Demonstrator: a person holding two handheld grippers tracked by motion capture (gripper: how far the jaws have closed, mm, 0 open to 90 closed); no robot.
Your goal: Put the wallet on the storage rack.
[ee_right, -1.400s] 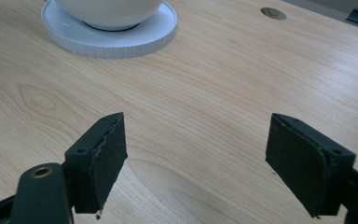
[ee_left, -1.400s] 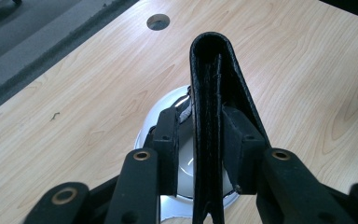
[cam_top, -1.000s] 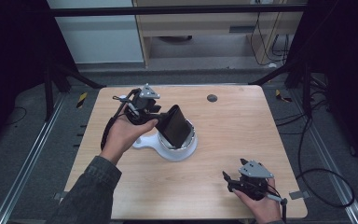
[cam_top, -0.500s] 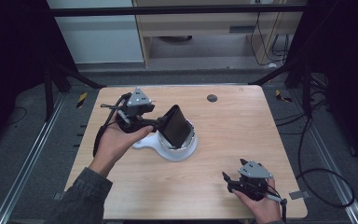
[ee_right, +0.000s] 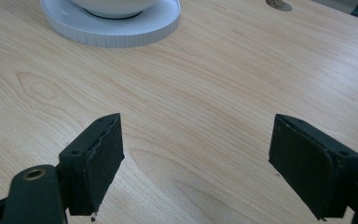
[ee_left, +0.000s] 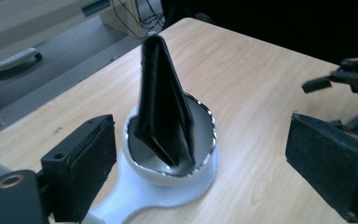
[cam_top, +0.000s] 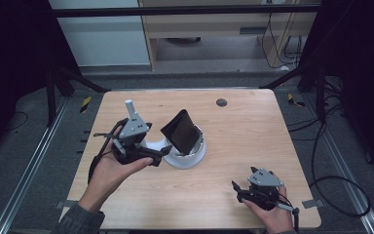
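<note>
**Releasing a folded black wallet into a bowl: item record**

Standing on end in the shiny-rimmed white bowl [ee_left: 205, 140], the black folded wallet [ee_left: 161, 102] is leaning against the bowl's inner wall, its upper half rising well above the rim. The bowl is sitting on a white plate [cam_top: 197, 160] with a handle-like tab, near the middle of the wooden table [cam_top: 253, 126].

Left gripper [cam_top: 163, 152]: its jaws have just been opening and are now standing wide apart, with the wallet ahead of them and no pad touching it. Right gripper [cam_top: 234, 190]: jaws apart, nothing between them, resting low over the table's near right part, well apart from the bowl.

Handling note, as a judgement: the wallet is balancing rather than lying, so the left gripper is best drawing straight back along its own line, keeping both pads off the leather and the rim; a sideways brush is likely tipping the wallet out.

Markings: no brand, label or writing is showing legibly on the wallet, bowl, plate or grippers.
</note>
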